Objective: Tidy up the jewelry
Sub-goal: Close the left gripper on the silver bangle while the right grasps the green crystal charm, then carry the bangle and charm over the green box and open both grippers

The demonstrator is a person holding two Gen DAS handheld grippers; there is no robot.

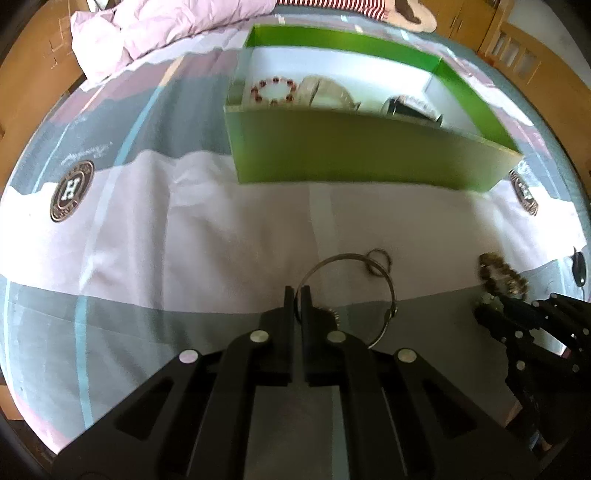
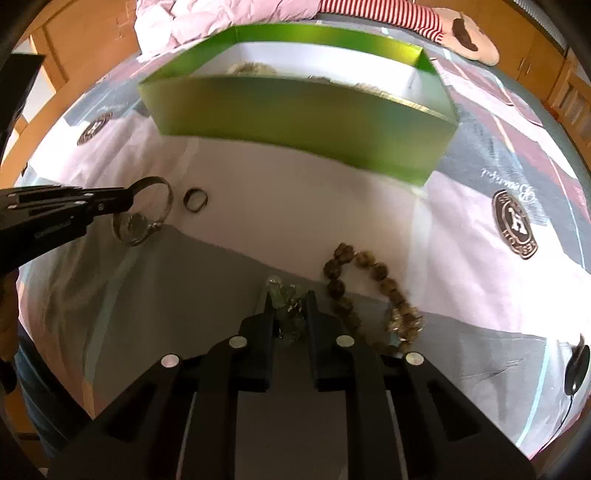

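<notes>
Your left gripper [image 1: 297,295] pinches the silver bangle [image 1: 351,291]; your right gripper [image 2: 290,306] seems clamped on greenish beads [image 2: 290,314]. Several pieces already sit in the green box [image 1: 354,147]; ring [image 2: 195,200] and brown bracelet [image 2: 369,291] remain.

Bright, soft daylight, perhaps from the right; pale bedsheet [image 1: 221,221] glares, green box [image 2: 295,122] blurs, fisheye edges bend and darken.

My bed [image 1: 221,221], under a patchwork sheet of white, grey and pink, carries a green box [image 1: 351,147], a metal bangle [image 2: 147,210], a small ring [image 2: 195,200], a brown bead bracelet [image 2: 369,291] and a rumpled pink quilt [image 1: 155,26].
</notes>
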